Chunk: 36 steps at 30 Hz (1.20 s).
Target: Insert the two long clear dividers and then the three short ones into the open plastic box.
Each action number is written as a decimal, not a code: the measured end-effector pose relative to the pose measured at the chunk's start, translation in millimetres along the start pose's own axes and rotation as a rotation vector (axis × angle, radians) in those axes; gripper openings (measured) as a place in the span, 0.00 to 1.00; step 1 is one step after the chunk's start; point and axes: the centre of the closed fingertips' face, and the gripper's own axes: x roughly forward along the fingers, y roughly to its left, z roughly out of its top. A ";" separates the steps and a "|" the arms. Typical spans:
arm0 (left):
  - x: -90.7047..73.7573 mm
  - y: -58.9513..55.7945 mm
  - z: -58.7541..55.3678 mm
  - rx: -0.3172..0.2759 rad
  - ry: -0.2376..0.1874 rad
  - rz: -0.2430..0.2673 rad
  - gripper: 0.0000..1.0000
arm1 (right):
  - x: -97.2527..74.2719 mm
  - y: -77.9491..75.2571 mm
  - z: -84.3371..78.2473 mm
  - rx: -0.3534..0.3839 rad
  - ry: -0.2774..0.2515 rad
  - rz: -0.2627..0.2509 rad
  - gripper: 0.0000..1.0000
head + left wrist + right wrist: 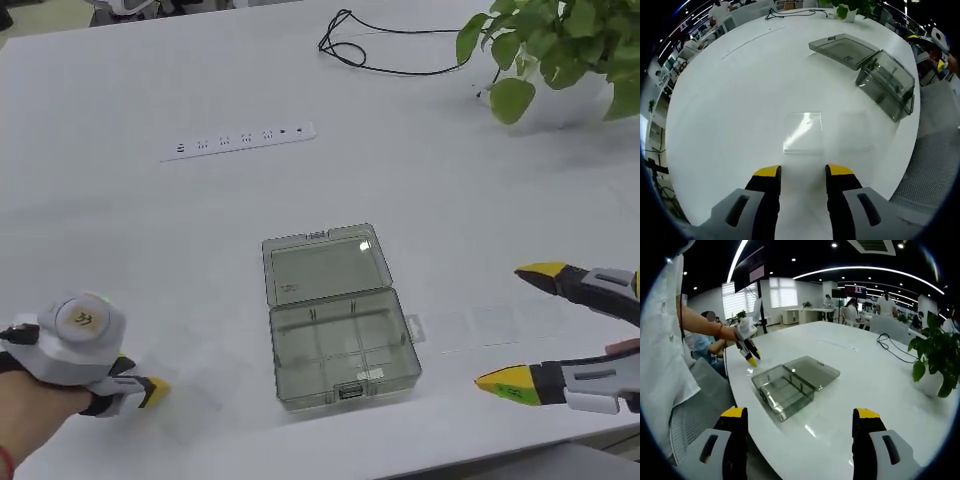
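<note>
Left gripper [803, 171]: jaws apart, nothing between them, low over the worktop [740, 100]. One flat clear divider [802, 132] lies just ahead of its tips, with a fainter second sheet possibly beside it. Right gripper [800, 413]: jaws spread wide, empty, aimed at the box [785, 390] from the other side.

The box is open at the worktop's middle, its lid [325, 265] laid back. There are lines inside it; I can't tell seated dividers from slots.

Risks:
- The divider is thin and lies flat, so the jaws may skid over it or push it away rather than lift it.
- It is nearly invisible, so it is easy to misjudge.
- Nothing pins the box, so it could slide when a divider is pressed in.

Counts: two grippers, one box, one divider sure. Faint clear patches right of the box in the head view can't be counted. One power strip [240, 140], one plant [560, 50], one cable [370, 50].
</note>
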 end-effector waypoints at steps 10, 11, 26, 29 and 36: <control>0.4 -1.9 0.0 0.005 0.030 -0.007 0.35 | -1.1 0.1 -2.3 0.006 -0.002 -0.003 0.86; 0.4 -2.1 0.1 0.005 0.034 -0.007 0.35 | -1.0 0.2 -2.5 0.005 -0.001 -0.003 0.86; 1.2 0.8 -1.5 0.004 0.083 -0.011 0.32 | 1.3 3.7 -2.2 0.004 0.003 0.005 0.85; 1.1 0.9 -1.7 0.006 0.083 -0.011 0.32 | 1.8 4.7 -1.9 0.005 0.003 0.007 0.85; 0.6 0.7 -1.9 0.014 0.087 -0.018 0.32 | 1.6 5.1 -2.6 0.006 0.004 0.007 0.84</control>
